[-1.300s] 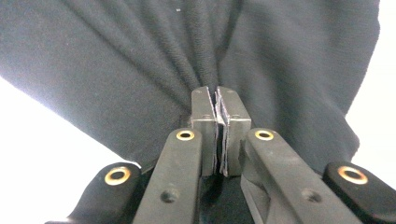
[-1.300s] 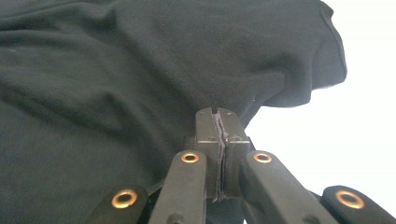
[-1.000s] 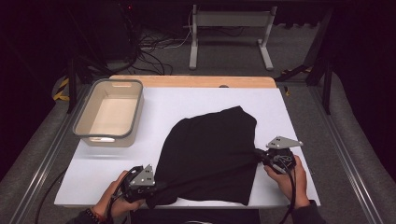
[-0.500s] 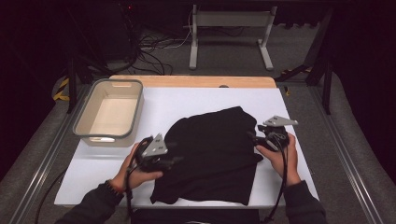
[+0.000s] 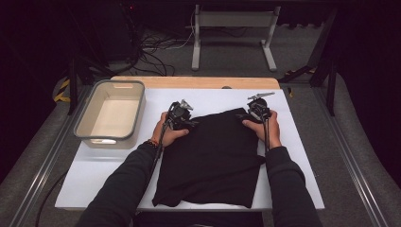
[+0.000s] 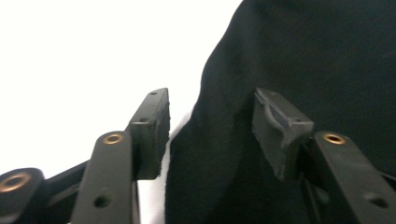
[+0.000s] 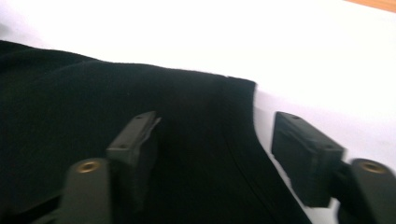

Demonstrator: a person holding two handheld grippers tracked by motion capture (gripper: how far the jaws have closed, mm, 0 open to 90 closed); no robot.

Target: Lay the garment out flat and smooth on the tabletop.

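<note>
Grippers at the far corners of a black cloth (image 5: 213, 158) on the desk (image 5: 302, 142).
Left gripper (image 5: 188, 122) just narrowed, right gripper (image 5: 247, 116) just widened; both jaws stand apart astride the cloth's edge, not pressing it.

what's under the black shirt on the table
The black shirt lies folded on the white table top, which shows all round it. Anything beneath the cloth is covered.

The shirt (image 5: 213, 156) is matt black knit cloth, soft and slightly fuzzy. The counter (image 5: 302, 142) has a smooth white top with a bare wood strip behind. The bin (image 5: 111, 115) looks like smooth plastic.
</note>
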